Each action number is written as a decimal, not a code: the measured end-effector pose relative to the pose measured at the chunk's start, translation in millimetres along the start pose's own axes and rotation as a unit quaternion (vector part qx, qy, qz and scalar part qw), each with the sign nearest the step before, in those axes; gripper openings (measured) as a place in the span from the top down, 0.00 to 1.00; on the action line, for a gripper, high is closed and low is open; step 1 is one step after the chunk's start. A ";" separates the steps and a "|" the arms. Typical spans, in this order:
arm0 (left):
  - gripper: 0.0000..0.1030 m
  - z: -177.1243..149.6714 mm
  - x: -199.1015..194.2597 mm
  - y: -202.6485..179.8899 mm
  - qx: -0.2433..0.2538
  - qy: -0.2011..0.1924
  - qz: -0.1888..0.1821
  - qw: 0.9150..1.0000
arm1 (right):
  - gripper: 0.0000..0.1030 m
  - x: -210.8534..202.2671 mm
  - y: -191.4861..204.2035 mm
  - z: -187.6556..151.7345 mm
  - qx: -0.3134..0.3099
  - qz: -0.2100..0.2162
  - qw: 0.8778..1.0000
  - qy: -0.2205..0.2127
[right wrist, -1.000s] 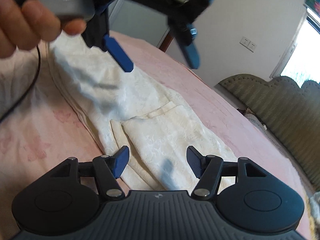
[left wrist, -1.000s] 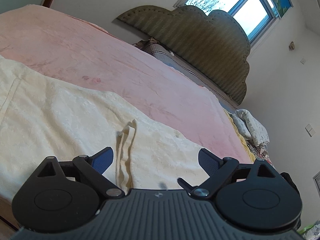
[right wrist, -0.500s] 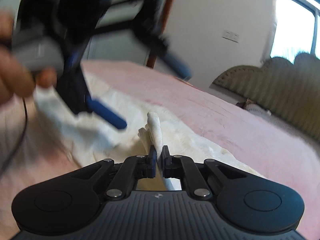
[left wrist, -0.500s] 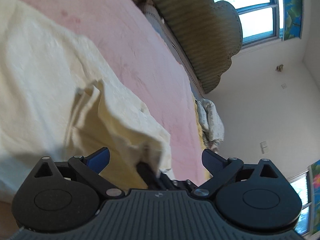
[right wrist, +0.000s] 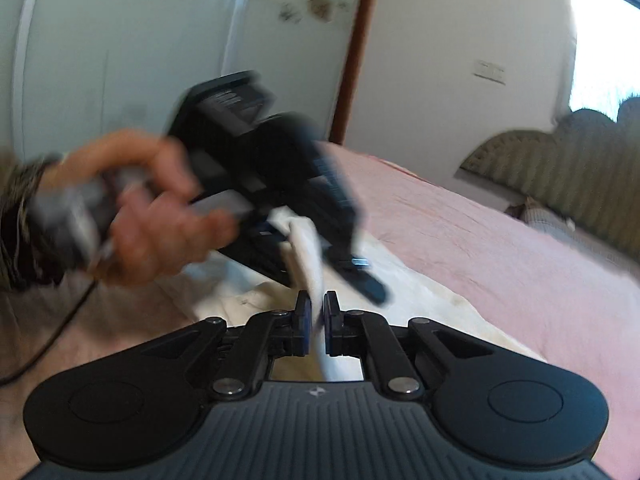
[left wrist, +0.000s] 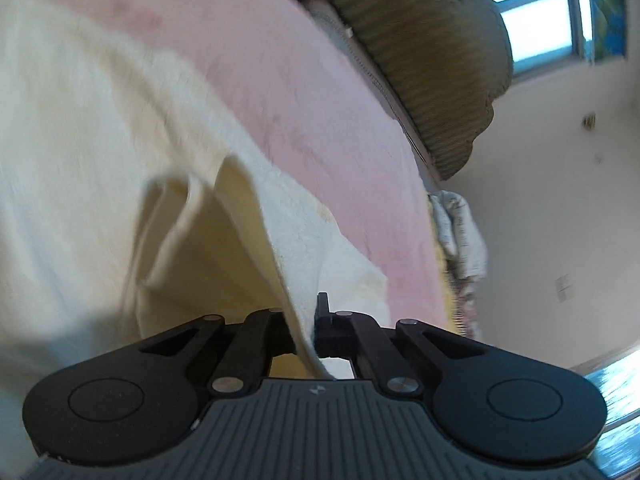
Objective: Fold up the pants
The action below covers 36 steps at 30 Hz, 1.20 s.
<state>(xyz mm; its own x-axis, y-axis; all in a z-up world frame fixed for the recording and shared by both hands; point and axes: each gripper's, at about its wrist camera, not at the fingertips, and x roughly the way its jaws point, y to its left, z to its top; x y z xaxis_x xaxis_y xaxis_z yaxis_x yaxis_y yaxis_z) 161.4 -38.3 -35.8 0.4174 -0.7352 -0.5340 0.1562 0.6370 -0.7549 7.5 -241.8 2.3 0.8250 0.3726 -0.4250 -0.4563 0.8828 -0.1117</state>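
Both grippers pinch the cream pants (left wrist: pixel 100 128), which lie on the pink bed (left wrist: pixel 304 92) with one end lifted off it. The left gripper (left wrist: pixel 310 320) clamps a thin raised edge; the right gripper (right wrist: pixel 316 316) clamps a bunched ridge of cloth just beside it. Each bite looks shallow, so a quick pull could slip the cloth free. The two tools are close and could collide. An uneven lift would skew the fold.
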 end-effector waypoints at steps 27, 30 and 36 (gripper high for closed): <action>0.79 -38.6 2.6 -19.6 0.217 -0.067 0.163 0.960 | 0.66 23.1 -82.6 -20.8 0.144 -0.141 0.975 0.091; 0.69 -34.2 -14.4 -21.1 0.198 -0.099 0.181 0.958 | 0.51 19.8 -60.5 -18.7 0.148 -0.088 0.982 0.075; 0.69 -10.9 -37.2 -38.4 0.219 -0.148 0.182 0.947 | 0.50 43.2 -7.2 -20.0 0.069 -0.068 0.990 0.103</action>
<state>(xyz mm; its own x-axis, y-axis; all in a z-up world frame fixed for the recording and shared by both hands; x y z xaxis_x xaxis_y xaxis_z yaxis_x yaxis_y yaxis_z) 130.2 -38.0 8.8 0.7368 -0.3931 -0.5501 0.2833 0.9183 -0.2767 39.8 -237.8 -33.1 0.7840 0.1935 -0.5898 -0.2834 0.9569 -0.0629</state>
